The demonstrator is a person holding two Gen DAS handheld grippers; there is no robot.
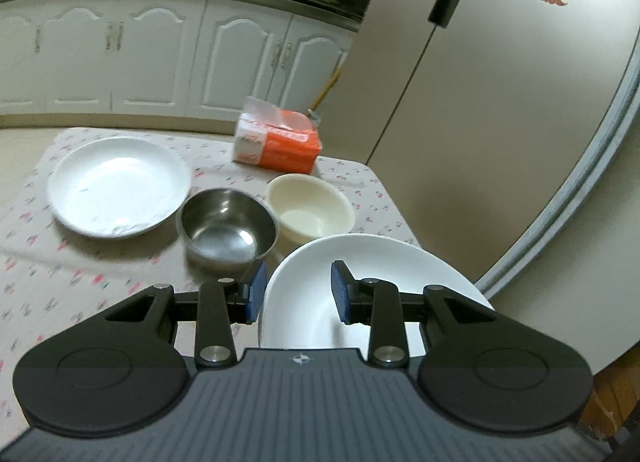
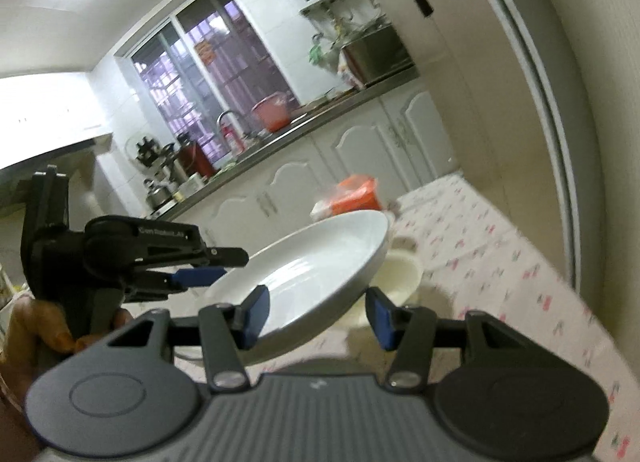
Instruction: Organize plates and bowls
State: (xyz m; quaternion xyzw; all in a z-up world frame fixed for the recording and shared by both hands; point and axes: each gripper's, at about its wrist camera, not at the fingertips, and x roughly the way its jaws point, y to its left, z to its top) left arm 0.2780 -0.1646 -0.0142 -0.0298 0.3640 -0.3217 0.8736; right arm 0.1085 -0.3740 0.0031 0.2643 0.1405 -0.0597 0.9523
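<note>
Leftmost on the flowered tablecloth lies a white plate, then a steel bowl just beside it, then a cream bowl next to that, with an orange tissue pack behind them. My left claw has its pads either side of the rim of a second white plate, which is lifted and tilted; whether they truly pinch it I cannot tell. My right claw gapes wide, empty, under that plate's edge.
</note>
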